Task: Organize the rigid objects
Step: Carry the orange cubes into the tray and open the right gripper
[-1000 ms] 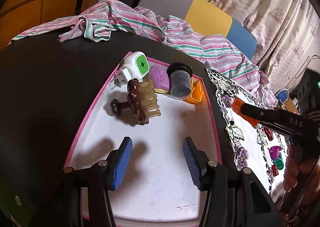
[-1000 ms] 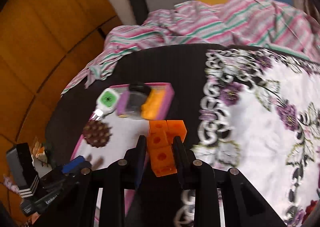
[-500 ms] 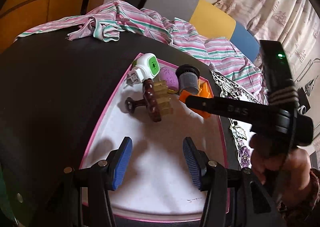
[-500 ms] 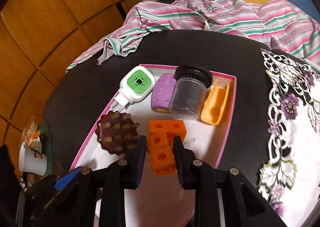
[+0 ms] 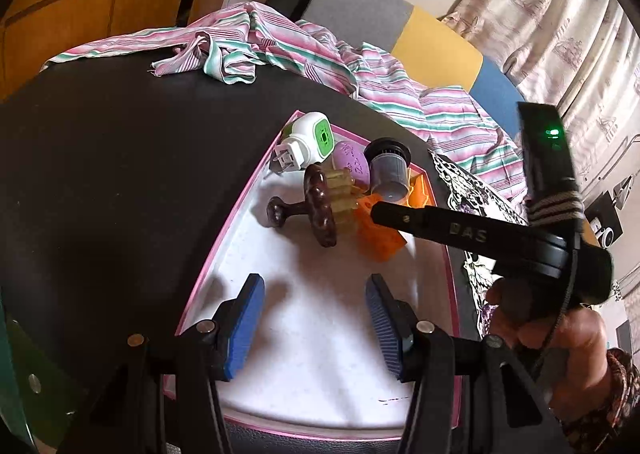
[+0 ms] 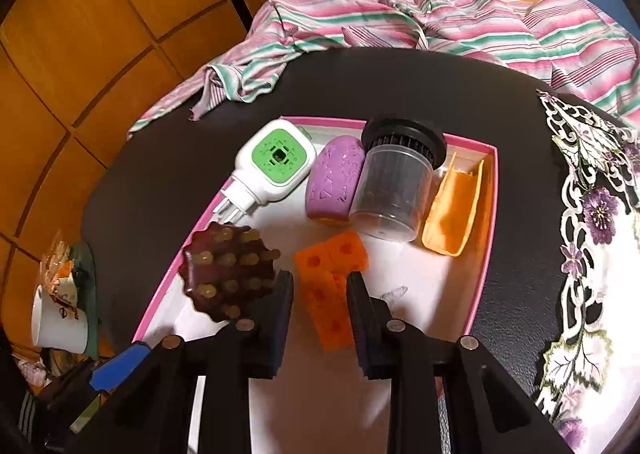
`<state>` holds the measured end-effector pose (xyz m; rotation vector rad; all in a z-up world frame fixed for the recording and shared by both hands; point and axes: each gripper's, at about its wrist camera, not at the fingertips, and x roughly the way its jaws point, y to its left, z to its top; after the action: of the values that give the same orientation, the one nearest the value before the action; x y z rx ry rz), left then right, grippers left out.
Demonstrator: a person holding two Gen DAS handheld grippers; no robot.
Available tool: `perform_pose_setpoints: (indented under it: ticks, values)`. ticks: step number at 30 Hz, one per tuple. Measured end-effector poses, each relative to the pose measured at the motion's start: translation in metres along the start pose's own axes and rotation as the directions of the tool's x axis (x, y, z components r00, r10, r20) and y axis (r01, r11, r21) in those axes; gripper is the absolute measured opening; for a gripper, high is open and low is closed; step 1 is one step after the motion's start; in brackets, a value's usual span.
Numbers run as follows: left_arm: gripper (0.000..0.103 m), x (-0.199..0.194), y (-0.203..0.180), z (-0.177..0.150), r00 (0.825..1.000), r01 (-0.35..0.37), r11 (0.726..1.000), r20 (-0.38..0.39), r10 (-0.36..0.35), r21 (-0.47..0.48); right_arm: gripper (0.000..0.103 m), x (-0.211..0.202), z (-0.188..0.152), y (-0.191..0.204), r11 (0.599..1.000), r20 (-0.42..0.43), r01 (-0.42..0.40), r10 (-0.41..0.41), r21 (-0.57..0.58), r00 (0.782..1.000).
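Observation:
A pink-rimmed white tray (image 5: 224,250) (image 6: 486,254) lies on the black table. In it are a white and green plug (image 6: 276,162), a purple oval case (image 6: 334,182), a dark jar (image 6: 394,190), an orange scoop (image 6: 454,210) and a brown studded massager (image 6: 228,272) (image 5: 318,206). My right gripper (image 6: 320,292) (image 5: 376,210) straddles an orange block piece (image 6: 330,282) (image 5: 378,232) resting on the tray floor; the jaws stand slightly apart from it. My left gripper (image 5: 312,328) is open and empty over the tray's near part.
A striped cloth (image 5: 280,50) lies along the table's far edge. A floral lace mat (image 6: 592,238) covers the table to the right of the tray. A white cup (image 6: 58,324) and wrappers sit at the left.
My right gripper carried the orange block piece from the mat side over into the tray, lowered it beside the massager and loosened its jaws. The left gripper stayed put.

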<state>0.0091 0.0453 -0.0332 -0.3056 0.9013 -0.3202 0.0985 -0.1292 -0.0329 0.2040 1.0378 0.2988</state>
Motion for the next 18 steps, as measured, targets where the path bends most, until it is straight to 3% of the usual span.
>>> perform_pose_setpoints:
  ticks: [18]
  values:
    - [0.053, 0.002, -0.018, -0.004, 0.999, 0.029, 1.000, -0.020, -0.029, 0.009, 0.035, -0.056, -0.020, 0.003, 0.995, 0.062, 0.100, -0.098, -0.028, 0.993]
